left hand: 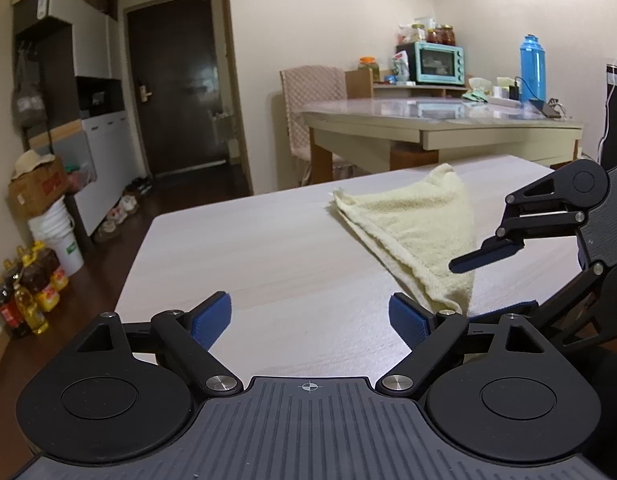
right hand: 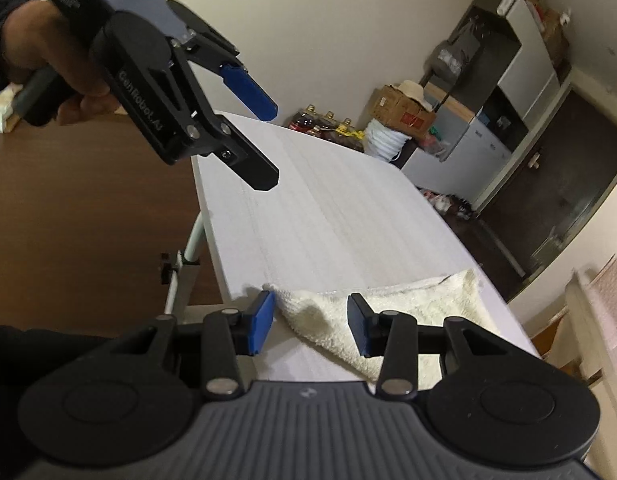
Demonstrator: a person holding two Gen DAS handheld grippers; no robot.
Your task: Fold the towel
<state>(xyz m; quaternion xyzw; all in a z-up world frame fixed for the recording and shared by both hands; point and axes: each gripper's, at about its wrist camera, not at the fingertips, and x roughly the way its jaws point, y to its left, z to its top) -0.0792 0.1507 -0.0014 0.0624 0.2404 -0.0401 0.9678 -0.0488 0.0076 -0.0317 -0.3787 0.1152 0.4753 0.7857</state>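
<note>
Towel (left hand: 420, 224) lies in a folded triangle on the pale surface (left hand: 244, 256), near its right edge. My left hand-held gripper (left hand: 310, 318) hangs spread wide with nothing in it. My right hand-held gripper (right hand: 310, 322) straddles the towel's near corner, pads not pressing. A cardboard box (left hand: 38, 188) on the floor carries a straw hat (left hand: 30, 160); its contents are hidden.

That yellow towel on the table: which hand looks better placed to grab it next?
Probably the right. The right gripper already straddles a corner of the towel, while the left gripper hangs open above bare table.
</note>
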